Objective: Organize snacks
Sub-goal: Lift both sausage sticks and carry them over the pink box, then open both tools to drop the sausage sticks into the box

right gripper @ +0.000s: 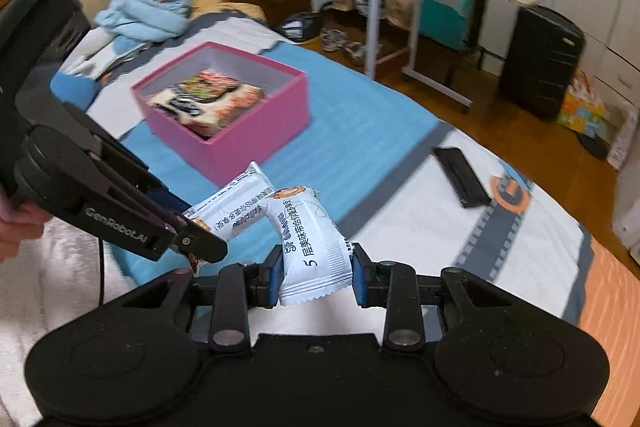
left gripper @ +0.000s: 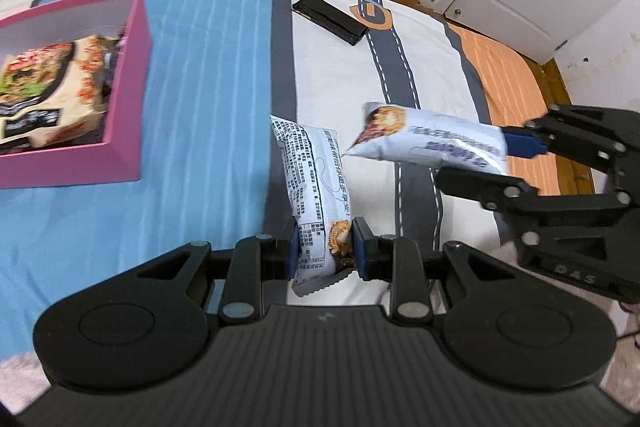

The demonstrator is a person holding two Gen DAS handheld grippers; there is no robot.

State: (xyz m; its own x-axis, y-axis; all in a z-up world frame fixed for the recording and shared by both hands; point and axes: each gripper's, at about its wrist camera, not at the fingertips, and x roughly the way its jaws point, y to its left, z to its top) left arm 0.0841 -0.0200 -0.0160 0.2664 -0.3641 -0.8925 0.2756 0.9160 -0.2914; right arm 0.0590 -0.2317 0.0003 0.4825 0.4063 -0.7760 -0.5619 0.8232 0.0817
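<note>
**Both tongs carry a wafer pack above the bed**

Left tongs (left gripper: pixel 325 251) are clamped on a white snack pack (left gripper: pixel 316 187), held off the bedspread (left gripper: pixel 200 147). Right tongs (right gripper: pixel 316 275) grip a second white pack (right gripper: pixel 312 239) just beside it. Ahead and to the left of both sits the pink box (right gripper: pixel 248 131), holding a large printed snack bag (right gripper: pixel 208 99).

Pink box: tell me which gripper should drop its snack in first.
Probably left. The left gripper, shut on its white snack packet, sits nearer the pink box; the right gripper, shut on another packet, is farther out across the bed.
</note>
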